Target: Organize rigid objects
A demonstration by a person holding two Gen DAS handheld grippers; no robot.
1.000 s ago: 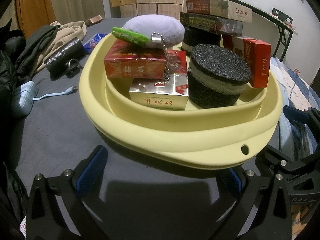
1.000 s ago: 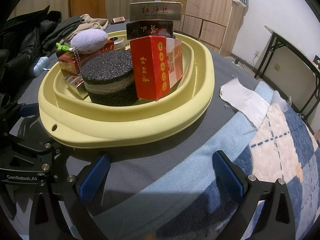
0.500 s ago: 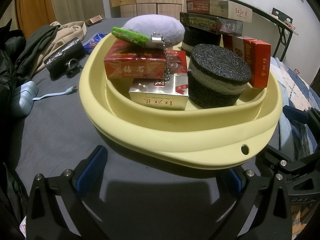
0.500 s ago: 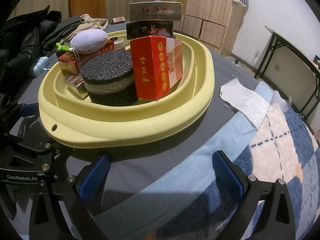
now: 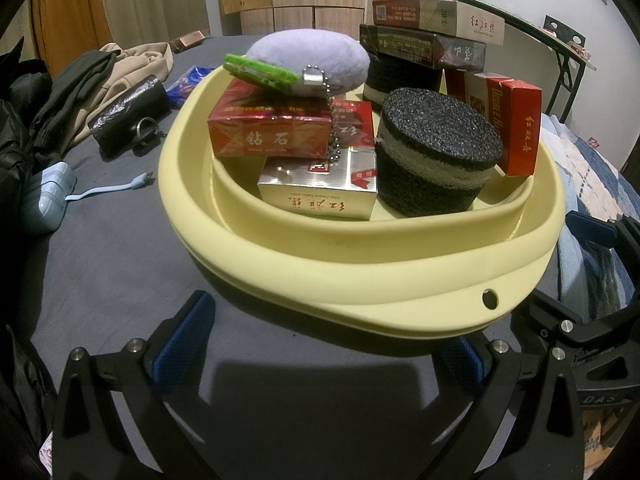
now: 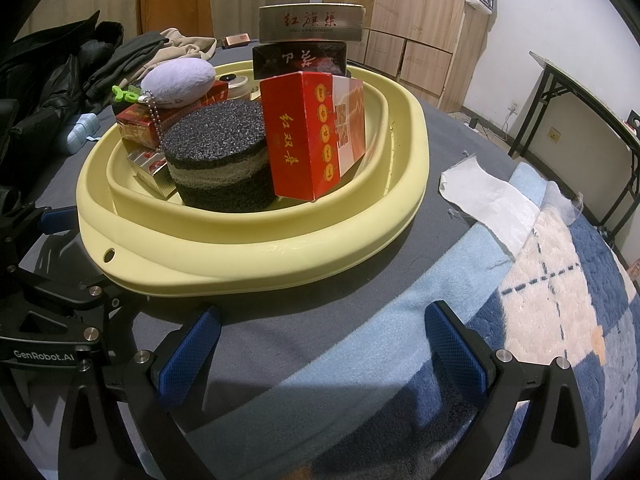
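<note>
Both grippers spread wide, holding nothing — left gripper (image 5: 320,344) at 6 o'clock of the yellow basin (image 5: 400,276), right gripper (image 6: 320,344) just short of its rim, over the grey sheet (image 6: 280,332). Basin holds the load: black foam cylinder (image 5: 436,160) centre, red box (image 5: 272,128) on silver box (image 5: 320,192) at 9 o'clock, lilac plush keychain (image 5: 312,58) on top. Upright red carton (image 6: 316,136) at 3 o'clock — two more cartons stacked at 12.
</note>
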